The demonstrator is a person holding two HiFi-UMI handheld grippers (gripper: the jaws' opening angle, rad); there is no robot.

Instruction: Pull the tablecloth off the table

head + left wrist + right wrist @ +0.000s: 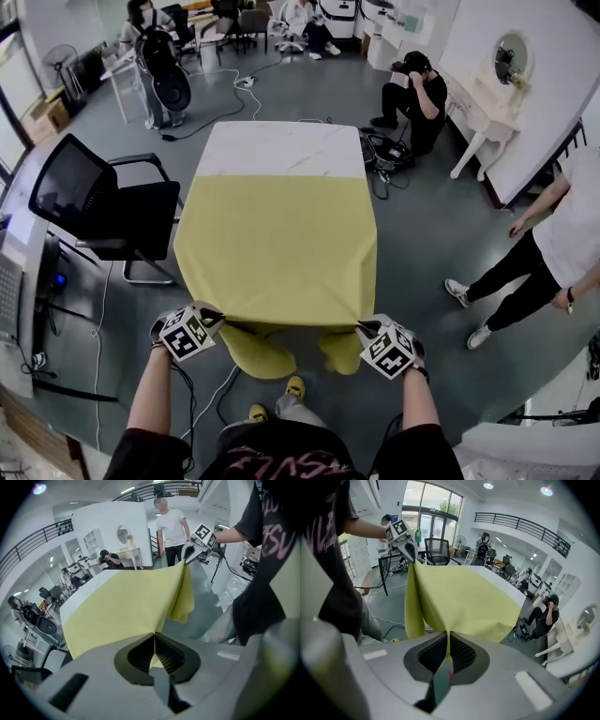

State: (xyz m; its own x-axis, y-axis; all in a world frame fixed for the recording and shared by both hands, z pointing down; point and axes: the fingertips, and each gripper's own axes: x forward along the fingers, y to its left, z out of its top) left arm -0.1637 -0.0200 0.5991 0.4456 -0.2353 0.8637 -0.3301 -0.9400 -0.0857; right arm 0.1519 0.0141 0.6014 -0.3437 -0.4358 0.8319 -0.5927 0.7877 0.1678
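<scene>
A yellow tablecloth (pixel 277 248) covers the near two thirds of a white table (pixel 279 148); the table's far strip is bare. My left gripper (pixel 217 319) is shut on the cloth's near left corner, and my right gripper (pixel 364 327) is shut on its near right corner. Between them the front hem sags in two folds below the table edge. In the left gripper view the tablecloth (pixel 126 609) stretches from my closed jaws to the right gripper (pixel 188 555). The right gripper view shows the tablecloth (pixel 464 602) running to the left gripper (pixel 411 555).
A black office chair (pixel 103 206) stands left of the table, beside a desk (pixel 14 272). At right stands a person in a white shirt (pixel 562 234). Another person (pixel 417 98) crouches beyond the table's far right corner. Cables (pixel 211 117) trail over the grey floor.
</scene>
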